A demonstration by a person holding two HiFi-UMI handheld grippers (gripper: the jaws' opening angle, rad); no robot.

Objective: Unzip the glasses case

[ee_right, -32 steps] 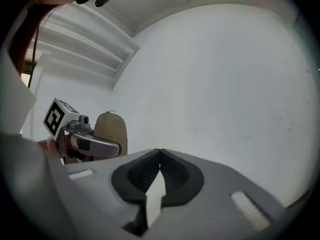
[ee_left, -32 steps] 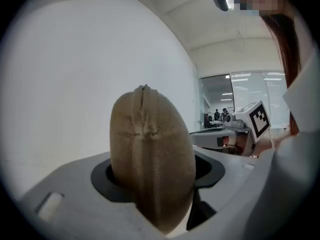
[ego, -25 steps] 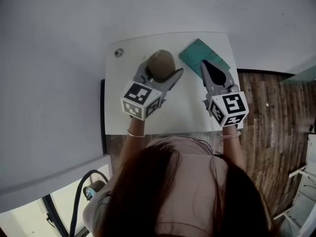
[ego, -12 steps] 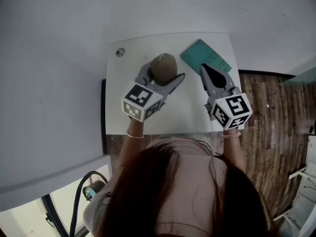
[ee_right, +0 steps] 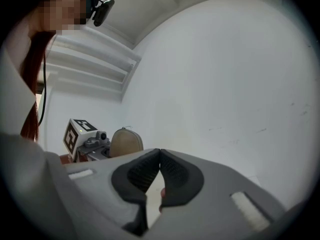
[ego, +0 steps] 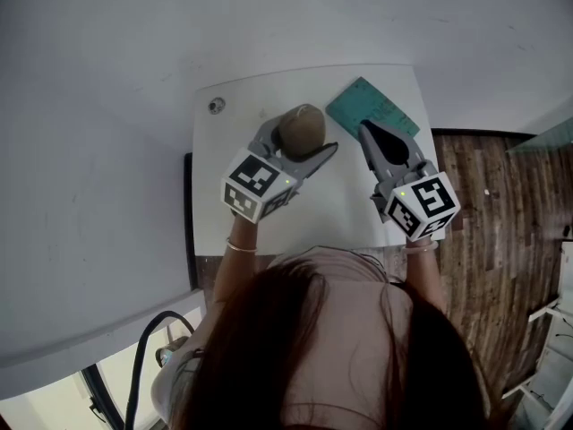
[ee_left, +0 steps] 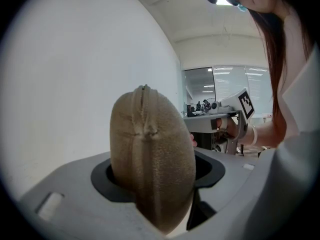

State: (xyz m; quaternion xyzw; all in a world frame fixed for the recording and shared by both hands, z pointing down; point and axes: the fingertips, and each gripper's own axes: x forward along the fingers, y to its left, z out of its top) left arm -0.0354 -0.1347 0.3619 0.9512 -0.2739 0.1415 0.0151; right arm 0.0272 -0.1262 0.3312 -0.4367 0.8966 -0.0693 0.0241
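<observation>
**Tan case clamped on end in the left tongs**

The glasses case stands with its long axis upright in the left gripper view. Its zip seam runs over the top end, facing the camera. The left gripper pinches it between both jaws, above the far half of the white table. The right gripper is just beside it, apart from it. Its jaw tips are pressed together on nothing, over a teal sheet.

A small white table stands against a plain white wall. Brown wood-plank floor lies to its right. In the left gripper view, glass partitions show ceiling strip lights beneath a white ceiling.
</observation>
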